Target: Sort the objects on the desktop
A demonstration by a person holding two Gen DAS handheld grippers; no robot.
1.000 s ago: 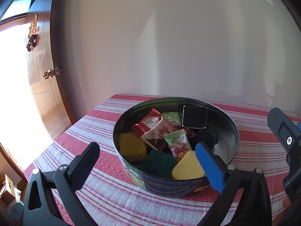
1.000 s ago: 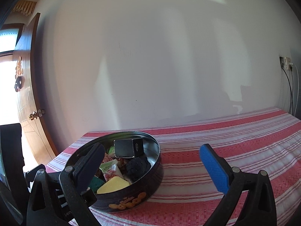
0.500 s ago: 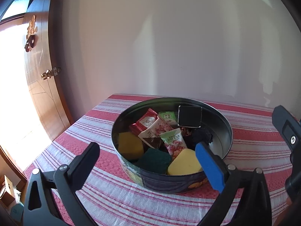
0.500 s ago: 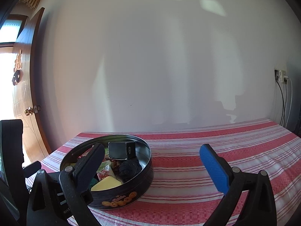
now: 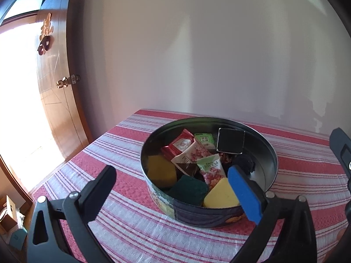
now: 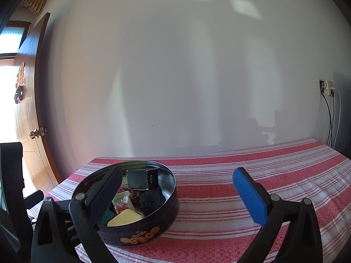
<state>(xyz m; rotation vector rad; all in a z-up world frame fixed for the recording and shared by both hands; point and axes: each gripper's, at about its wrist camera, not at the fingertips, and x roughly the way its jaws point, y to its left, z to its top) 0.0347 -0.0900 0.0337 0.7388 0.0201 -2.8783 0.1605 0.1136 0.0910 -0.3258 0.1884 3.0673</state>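
Table (image 5: 122, 149) cloth: red/white stripes. Tin (image 6: 140, 236): dark wall, gold cookie print. Inside: black box (image 5: 230, 140), yellow sponges (image 5: 220, 194), dark green pad (image 5: 188, 188), red, pink and green wrappers (image 5: 210, 168).

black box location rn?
In the cookie tin, at its far side, the black box leans on the back wall, right of the green packet and above the dark bundle. The right wrist view shows it too.
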